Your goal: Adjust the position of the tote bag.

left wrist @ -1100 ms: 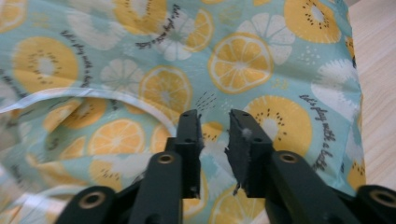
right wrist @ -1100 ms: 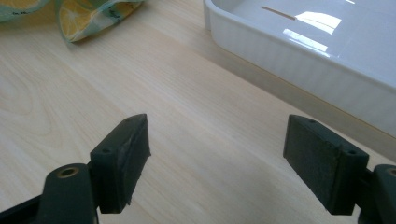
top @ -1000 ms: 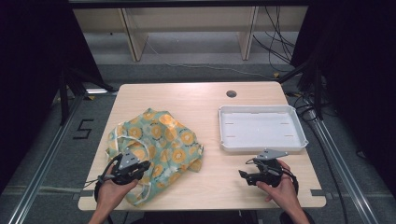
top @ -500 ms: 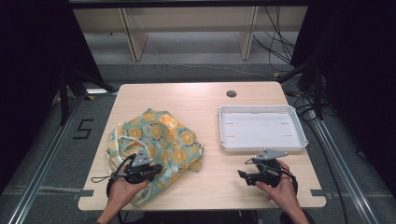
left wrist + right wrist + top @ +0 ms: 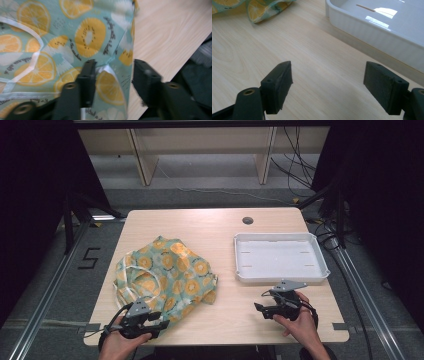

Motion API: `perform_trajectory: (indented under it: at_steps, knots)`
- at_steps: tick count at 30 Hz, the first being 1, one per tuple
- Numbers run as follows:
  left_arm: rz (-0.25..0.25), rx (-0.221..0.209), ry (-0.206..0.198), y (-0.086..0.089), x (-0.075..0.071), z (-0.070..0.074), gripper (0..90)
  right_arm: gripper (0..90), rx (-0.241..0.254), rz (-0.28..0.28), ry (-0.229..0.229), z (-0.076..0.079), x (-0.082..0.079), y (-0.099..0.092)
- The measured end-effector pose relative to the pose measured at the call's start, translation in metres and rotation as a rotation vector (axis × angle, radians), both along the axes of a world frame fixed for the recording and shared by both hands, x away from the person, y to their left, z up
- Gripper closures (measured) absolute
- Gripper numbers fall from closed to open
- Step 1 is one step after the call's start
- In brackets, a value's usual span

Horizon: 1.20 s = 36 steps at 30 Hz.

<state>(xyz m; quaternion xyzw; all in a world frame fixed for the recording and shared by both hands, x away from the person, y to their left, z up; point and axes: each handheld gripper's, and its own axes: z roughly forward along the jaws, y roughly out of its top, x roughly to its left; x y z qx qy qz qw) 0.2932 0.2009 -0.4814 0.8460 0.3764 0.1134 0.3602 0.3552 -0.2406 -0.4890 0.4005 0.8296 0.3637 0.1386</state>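
Note:
A teal cloth bag printed with orange and lemon slices lies crumpled on the left half of the wooden table. My left gripper is at the bag's near edge by the table front. In the left gripper view it stands open, with a fold of the bag and its white trim lying between the jaws. My right gripper rests on bare wood just in front of the white tray. Seen in the right gripper view, it is wide open and holds nothing.
The white tray's wall runs close along the right gripper's far side, and the bag's corner lies further left. A round cable hole sits near the table's back edge. Bare wood separates the bag from the right gripper.
My left gripper has drawn back toward the table's near edge, from on top of the bag to its front border. The right gripper has stayed put.

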Motion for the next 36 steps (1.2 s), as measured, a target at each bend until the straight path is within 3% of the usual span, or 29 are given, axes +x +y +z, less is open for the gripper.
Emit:
perform_trajectory:
  at_steps: [1,3,6,7,13,14,21,26,29,31,36]
  knots:
    - [-0.005,0.017,0.001,-0.002,0.002,-0.002,66.5,24.0,0.001,-0.001,0.001,0.000,0.000,0.000]
    - [-0.006,0.005,0.006,-0.004,0.002,-0.005,80.4,24.0,0.008,-0.004,0.006,0.000,0.000,0.000]
    - [-0.049,0.051,-0.014,-0.011,0.005,-0.008,87.3,24.1,0.011,-0.005,-0.006,0.000,0.000,-0.001]
    - [-0.058,0.046,-0.013,-0.015,0.004,-0.009,88.3,24.1,0.021,-0.008,-0.002,-0.001,0.000,0.000]
    - [-0.114,0.038,-0.024,-0.039,0.007,-0.009,88.4,24.2,0.006,-0.004,0.006,0.000,0.000,0.000]
    - [-0.122,0.052,-0.028,-0.041,0.008,-0.008,88.4,24.2,0.006,-0.004,0.006,0.000,0.000,0.000]
    - [-0.182,0.037,-0.038,-0.084,0.016,-0.007,88.3,24.2,0.005,-0.004,0.007,0.000,0.000,0.000]
    - [-0.215,0.054,-0.047,-0.115,0.025,-0.005,87.8,24.1,0.005,-0.003,0.008,0.000,0.000,0.000]
    - [-0.233,0.037,-0.045,-0.133,0.032,-0.004,87.8,24.2,0.003,-0.002,0.008,0.000,0.000,0.000]
    - [-0.255,0.059,-0.052,-0.151,0.040,-0.003,88.1,24.2,0.006,-0.003,0.008,0.000,0.000,0.000]
    - [-0.268,0.073,-0.036,-0.171,0.049,-0.006,88.0,24.2,0.012,-0.009,0.004,0.000,0.000,-0.001]
